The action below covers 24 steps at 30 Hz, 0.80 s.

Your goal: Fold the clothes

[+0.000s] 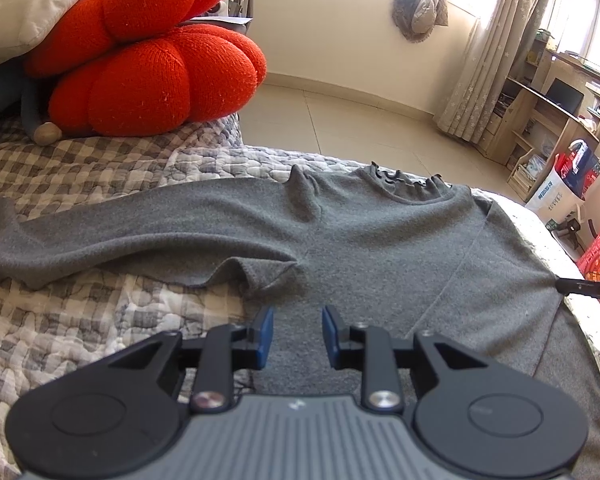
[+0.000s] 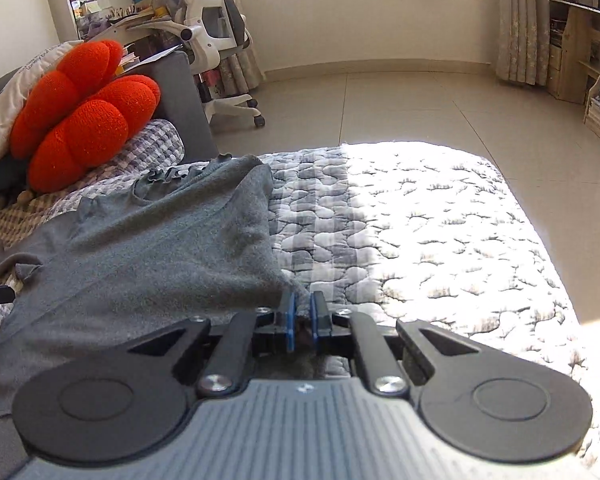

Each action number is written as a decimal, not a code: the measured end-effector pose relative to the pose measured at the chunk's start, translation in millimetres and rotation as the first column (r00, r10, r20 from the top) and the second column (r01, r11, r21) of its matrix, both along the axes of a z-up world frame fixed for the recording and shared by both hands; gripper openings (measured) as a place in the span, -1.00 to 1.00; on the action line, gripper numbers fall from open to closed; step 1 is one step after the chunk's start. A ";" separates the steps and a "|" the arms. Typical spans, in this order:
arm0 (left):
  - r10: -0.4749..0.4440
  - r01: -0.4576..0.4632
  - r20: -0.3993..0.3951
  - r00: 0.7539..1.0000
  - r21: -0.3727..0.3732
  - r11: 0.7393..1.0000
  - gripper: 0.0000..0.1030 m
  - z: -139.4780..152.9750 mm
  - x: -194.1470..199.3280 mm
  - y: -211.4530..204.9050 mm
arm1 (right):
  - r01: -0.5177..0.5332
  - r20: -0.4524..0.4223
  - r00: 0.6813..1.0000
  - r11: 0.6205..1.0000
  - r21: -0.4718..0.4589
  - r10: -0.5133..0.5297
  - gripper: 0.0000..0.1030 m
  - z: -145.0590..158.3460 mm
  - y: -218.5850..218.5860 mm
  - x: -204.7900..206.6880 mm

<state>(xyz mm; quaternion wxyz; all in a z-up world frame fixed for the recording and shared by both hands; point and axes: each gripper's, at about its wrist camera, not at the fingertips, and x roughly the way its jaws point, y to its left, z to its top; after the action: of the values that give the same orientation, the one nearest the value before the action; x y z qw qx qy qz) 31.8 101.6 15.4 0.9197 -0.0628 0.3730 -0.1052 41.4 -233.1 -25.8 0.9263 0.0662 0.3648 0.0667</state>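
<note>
In the left wrist view, the left hand-held gripper (image 1: 297,334) is hovering low over the lower body of a grey long-sleeved top (image 1: 340,240), its blue pads (image 1: 265,336) standing somewhat apart with bare grey cloth showing in the gap between them; nothing is being pinched there. The top is lying spread on a quilted bed cover (image 1: 80,320), its frilled neckline (image 1: 404,184) pointing away from the camera toward the floor beyond the bed. One sleeve (image 1: 100,232) is stretching out to the left edge of the picture, so the long axis of what shows is running left to right. At the right edge, a black tip of the other tool (image 1: 588,288) is pulling the cloth there into a taut point. The hem is hidden beneath the gripper body. A red knitted cushion (image 1: 148,60) is sitting on the bed at the upper left.

In the right wrist view, the right hand-held gripper (image 2: 303,316) is clamped on the grey top (image 2: 140,264): its pads are nearly together, with a bunched corner of cloth squeezed between them. From that pinch the fabric is fanning out to the left and up toward the frilled neckline (image 2: 172,178). Which part of the garment is gripped is hard to make out. The bed cover (image 2: 420,240) to the right is lying in bright sun, washing out its pattern. The red cushion (image 2: 84,116) is resting at the left.
</note>
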 end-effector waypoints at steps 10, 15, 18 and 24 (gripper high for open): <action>0.014 -0.014 0.003 1.000 -0.003 1.000 -0.43 0.6 0.2 2.3 | 0.019 0.068 0.997 1.000 -0.013 -0.018 -0.63 9.0 -3.7 -2.2; 0.006 -0.006 0.007 1.000 0.000 1.000 -0.42 0.9 -0.1 -0.7 | 0.029 0.119 0.992 1.000 0.001 -0.029 -0.52 11.0 -6.5 12.0; 0.008 -0.008 0.007 1.000 -0.001 1.000 -0.41 0.4 0.2 -0.9 | 0.015 0.131 0.991 0.999 0.033 -0.019 -0.15 7.9 -3.6 31.9; 0.020 -0.020 -0.001 1.000 0.006 1.000 -0.41 -2.2 2.3 0.2 | -0.003 0.128 0.992 0.991 0.137 -0.015 -0.15 2.4 -0.3 75.3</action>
<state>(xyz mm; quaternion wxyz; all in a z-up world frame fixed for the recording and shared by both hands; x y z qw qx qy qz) 34.1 101.8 13.2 0.9207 -0.0638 0.3730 -0.0949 116.7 -233.4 -23.4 0.9415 0.1262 0.2985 0.0929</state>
